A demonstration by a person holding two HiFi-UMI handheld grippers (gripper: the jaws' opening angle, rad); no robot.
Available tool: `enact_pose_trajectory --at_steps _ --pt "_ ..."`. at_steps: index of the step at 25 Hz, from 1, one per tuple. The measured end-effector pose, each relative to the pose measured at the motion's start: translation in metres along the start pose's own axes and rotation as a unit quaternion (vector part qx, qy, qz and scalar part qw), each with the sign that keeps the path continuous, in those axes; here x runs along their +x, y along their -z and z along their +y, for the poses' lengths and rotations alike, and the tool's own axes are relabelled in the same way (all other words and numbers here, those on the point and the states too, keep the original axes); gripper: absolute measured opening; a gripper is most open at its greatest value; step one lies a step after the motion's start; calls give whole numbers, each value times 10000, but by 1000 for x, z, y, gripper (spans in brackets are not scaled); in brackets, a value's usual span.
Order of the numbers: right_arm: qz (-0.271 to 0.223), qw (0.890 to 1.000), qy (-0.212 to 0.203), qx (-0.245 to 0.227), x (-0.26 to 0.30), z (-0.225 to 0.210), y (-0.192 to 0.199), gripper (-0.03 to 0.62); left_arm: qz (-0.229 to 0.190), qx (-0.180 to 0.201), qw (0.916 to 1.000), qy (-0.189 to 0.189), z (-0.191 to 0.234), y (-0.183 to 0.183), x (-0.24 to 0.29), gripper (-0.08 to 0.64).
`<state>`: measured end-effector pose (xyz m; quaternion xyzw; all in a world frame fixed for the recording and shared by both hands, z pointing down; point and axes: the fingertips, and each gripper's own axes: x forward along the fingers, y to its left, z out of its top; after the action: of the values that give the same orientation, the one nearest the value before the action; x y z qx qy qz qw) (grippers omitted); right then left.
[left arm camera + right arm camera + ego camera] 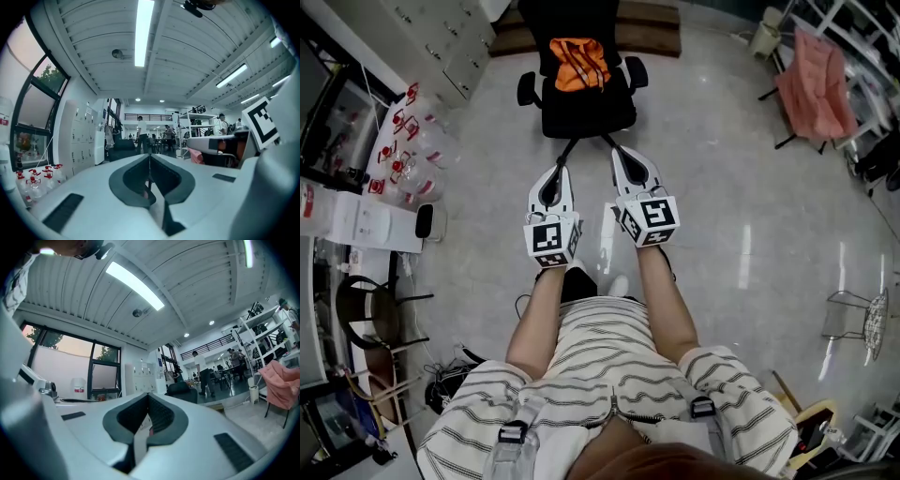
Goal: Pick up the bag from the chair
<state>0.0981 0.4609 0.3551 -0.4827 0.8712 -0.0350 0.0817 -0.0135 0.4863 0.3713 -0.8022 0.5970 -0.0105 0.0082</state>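
Black chair [586,112] stands on glossy pale floor [741,187].

- The bag [579,61] lies on the chair [586,114], resting against its backrest.
- The chair stands straight ahead of the person, just beyond both grippers.
- The left gripper [562,172] and right gripper [624,152] sit side by side near the chair's base, apart from the bag.
- A cabinet [441,37] stands left of the chair, with bottles [403,155] clustered before it.
- A cloth [816,84] hangs on a rack well to the right.
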Motion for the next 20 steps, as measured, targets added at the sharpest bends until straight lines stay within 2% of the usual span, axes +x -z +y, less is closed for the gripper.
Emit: enact_pose_trajectory --at_steps 10,20 --pt "152 9997 -175 -12 39 -6 19 11 122 -149 9998 -75 17 20 33 25" --pt "143 9996 -261 -33 122 -40 23 11 78 -224 9997 -64 53 22 123 25"
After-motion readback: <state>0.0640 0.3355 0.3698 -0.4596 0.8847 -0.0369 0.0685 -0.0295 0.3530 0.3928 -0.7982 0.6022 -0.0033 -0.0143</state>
